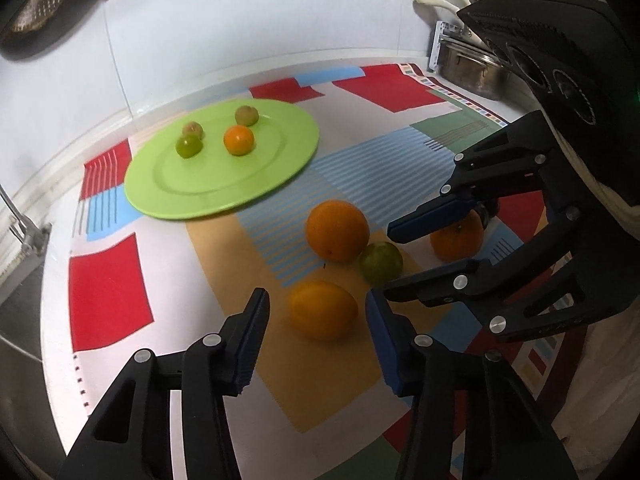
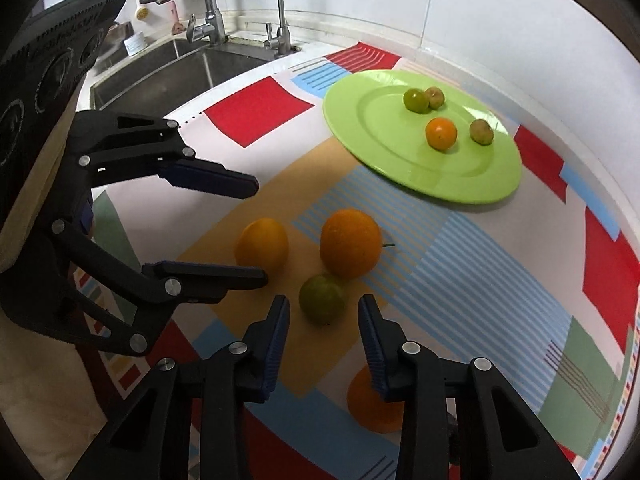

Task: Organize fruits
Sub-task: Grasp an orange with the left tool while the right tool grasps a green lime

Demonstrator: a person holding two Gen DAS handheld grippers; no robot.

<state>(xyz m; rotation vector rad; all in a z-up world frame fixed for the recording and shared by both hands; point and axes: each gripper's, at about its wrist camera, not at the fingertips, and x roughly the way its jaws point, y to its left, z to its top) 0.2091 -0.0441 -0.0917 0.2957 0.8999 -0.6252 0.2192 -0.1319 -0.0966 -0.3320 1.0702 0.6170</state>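
A green plate (image 1: pixel 208 196) (image 2: pixel 360 136) holds a small orange (image 1: pixel 239 140) (image 2: pixel 441 133) and three small greenish fruits (image 1: pixel 188 146) (image 2: pixel 415 100). On the patterned mat lie a yellow-orange fruit (image 1: pixel 323 309) (image 2: pixel 261 244), a large orange (image 1: pixel 337 230) (image 2: pixel 350 242), a green fruit (image 1: pixel 381 262) (image 2: pixel 322 298) and another orange (image 1: pixel 458 242) (image 2: pixel 370 410). My left gripper (image 1: pixel 318 318) (image 2: pixel 262 234) is open around the yellow-orange fruit. My right gripper (image 2: pixel 324 318) (image 1: pixel 394 262) is open, with the green fruit just ahead between its fingertips.
A steel sink (image 2: pixel 168 76) with taps (image 2: pixel 208 16) lies at the counter's left end. A metal pot (image 1: pixel 472 72) stands at the back right. White tiled wall (image 1: pixel 240 32) runs behind the mat.
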